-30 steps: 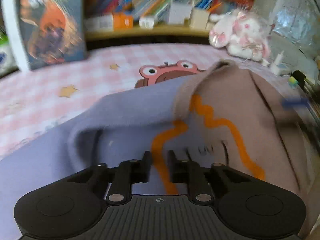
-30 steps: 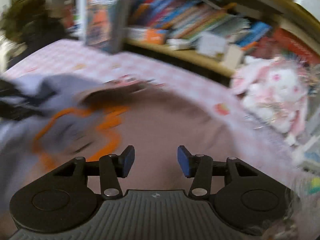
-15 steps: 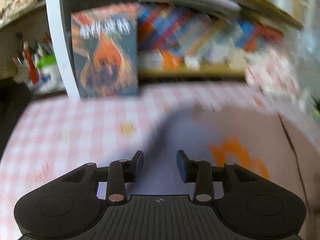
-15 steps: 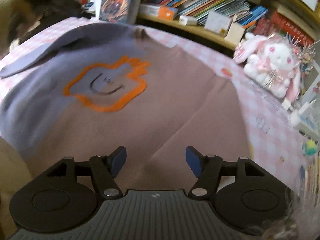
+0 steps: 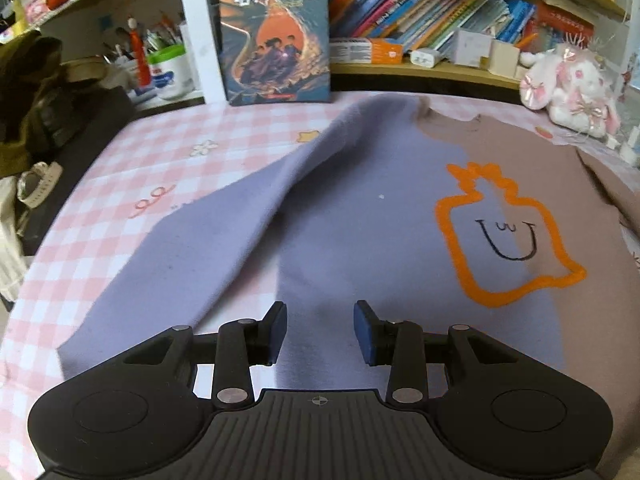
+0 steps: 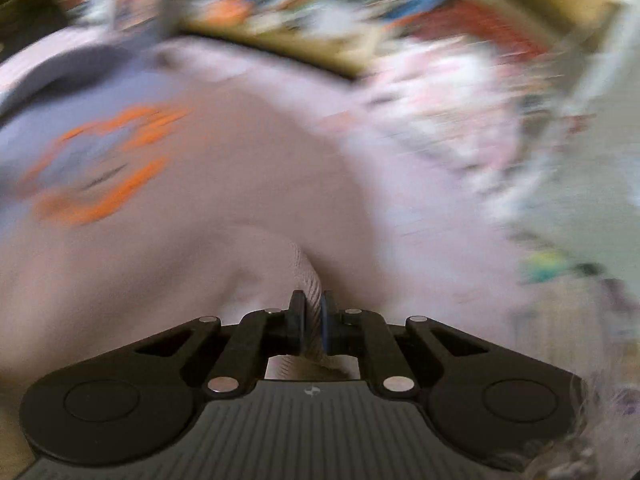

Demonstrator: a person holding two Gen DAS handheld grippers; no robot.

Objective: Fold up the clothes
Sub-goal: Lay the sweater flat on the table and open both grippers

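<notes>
A two-tone sweater (image 5: 360, 216), lavender on its left half and taupe on its right, lies spread on the pink checked cloth (image 5: 120, 184). An orange outline with a smiling face (image 5: 508, 236) marks its chest. The lavender sleeve (image 5: 192, 256) stretches out to the left. My left gripper (image 5: 320, 330) hovers open over the lavender lower part, with nothing between its pads. In the blurred right wrist view, my right gripper (image 6: 311, 320) is shut on a ribbed edge of the sweater (image 6: 256, 168), which rises in a fold up to the jaws.
A book (image 5: 276, 36) stands upright at the back edge, before a shelf of books (image 5: 432, 12). A white and pink plush rabbit (image 5: 572, 80) sits at the back right. A pen cup (image 5: 168, 68) and a watch (image 5: 38, 184) are at the left.
The left gripper let go of the sweater and drew back to the left, open. The right gripper, open half a second ago, has shut on the sweater's ribbed edge and is moving fast.
</notes>
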